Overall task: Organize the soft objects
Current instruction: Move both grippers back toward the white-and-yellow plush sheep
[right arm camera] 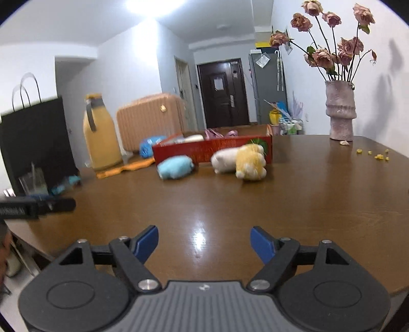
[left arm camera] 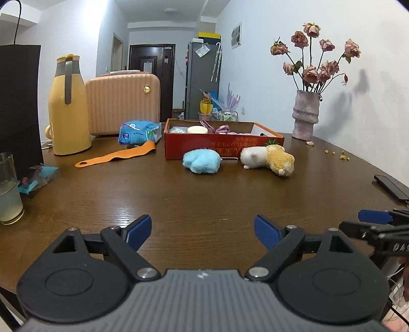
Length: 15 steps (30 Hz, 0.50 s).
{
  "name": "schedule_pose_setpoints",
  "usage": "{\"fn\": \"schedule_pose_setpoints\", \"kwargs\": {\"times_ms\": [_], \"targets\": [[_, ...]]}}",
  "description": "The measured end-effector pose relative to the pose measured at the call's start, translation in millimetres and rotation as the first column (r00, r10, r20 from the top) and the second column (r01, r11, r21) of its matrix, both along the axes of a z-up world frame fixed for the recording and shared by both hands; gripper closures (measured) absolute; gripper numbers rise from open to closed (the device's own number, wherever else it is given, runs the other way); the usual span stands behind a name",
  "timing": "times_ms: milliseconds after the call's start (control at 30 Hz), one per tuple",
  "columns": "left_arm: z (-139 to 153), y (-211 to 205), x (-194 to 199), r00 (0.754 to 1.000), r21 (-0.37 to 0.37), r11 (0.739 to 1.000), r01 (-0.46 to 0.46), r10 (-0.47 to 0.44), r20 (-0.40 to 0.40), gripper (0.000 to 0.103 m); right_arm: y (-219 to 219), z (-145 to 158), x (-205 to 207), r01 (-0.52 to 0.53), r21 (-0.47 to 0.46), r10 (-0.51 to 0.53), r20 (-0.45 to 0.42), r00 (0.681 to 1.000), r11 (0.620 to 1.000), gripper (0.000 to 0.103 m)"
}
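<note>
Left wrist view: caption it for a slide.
Open left gripper above the wooden table, facing blue plush and white-and-yellow plush before red box.

Both wrist cameras face low across the table (left arm camera: 204,194), sharing its far toys.

Room: white walls (left arm camera: 268,84), white ceiling with a bright light (right arm camera: 153,5) overhead. Dark door (left arm camera: 152,76) at the far end of a hallway; grey refrigerator (left arm camera: 202,79) to its right, a yellow box (left arm camera: 209,35) on top. Round dark wood table (left arm camera: 191,204), glossy, reflecting the light. White wall panel (left arm camera: 236,35) on the right wall. Flower shadows (left arm camera: 352,89) on that wall
</note>
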<state>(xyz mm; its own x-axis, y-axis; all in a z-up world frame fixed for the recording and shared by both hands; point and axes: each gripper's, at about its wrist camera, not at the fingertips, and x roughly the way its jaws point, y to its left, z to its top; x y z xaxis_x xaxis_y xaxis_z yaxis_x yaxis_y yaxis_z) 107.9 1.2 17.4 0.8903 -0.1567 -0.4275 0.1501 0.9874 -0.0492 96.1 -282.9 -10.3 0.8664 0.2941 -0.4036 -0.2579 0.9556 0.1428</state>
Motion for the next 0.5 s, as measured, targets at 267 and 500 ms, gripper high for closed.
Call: {"fn": "schedule_pose_setpoints", "kwargs": {"times_ms": [267,500], "targets": [[-3.0,-7.3,28.6,1.000,-0.005,1.000,0.016,-0.016,-0.021,0.014,-1.9,2.8,22.1,0.042,-0.006,-0.042,-0.002,0.999,0.999,0.026],[-6.9,-25.2,89.0,0.997,-0.001,0.998,0.061,-0.061,-0.046,0.014,-11.4,16.7,92.4,0.074,-0.023,-0.074,-0.027,0.997,0.997,0.036]]}}
